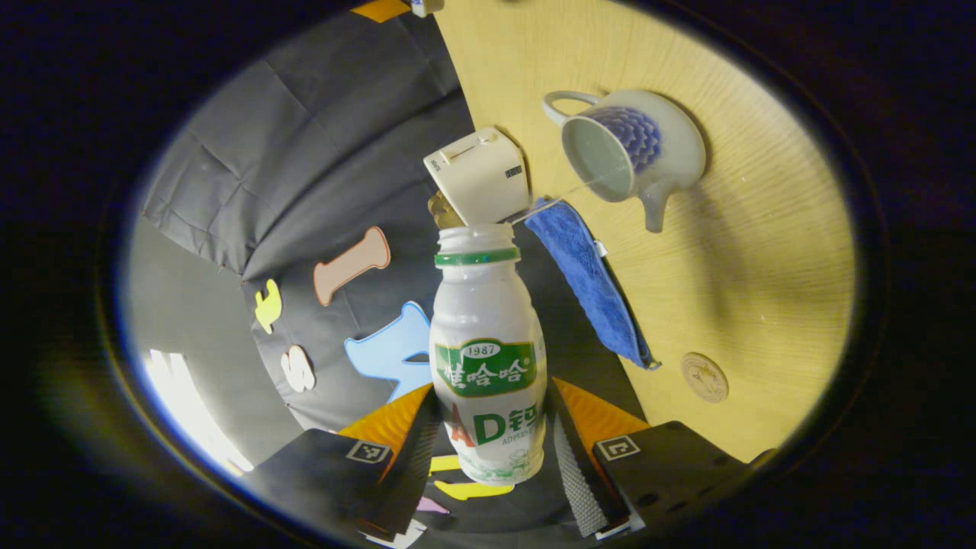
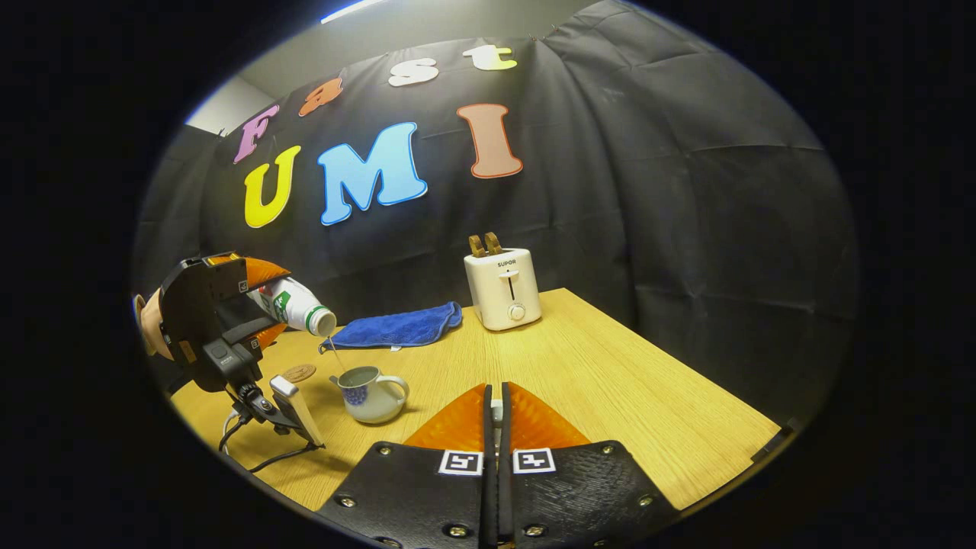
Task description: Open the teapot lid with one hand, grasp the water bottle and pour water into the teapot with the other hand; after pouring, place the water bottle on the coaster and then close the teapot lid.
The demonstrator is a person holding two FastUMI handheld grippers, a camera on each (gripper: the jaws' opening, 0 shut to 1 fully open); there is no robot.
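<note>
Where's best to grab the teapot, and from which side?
On the teapot, grip the loop handle, coming from the right in the right gripper view: it juts out opposite the spout, away from the pouring water bottle.

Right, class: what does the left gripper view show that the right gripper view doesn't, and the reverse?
Left gripper view adds: the teapot from above, its top open. Right gripper view adds: the left gripper from outside, tilting the bottle, with a hand behind it. Both share: bottle, teapot, toaster, blue cloth, coaster, table.
</note>
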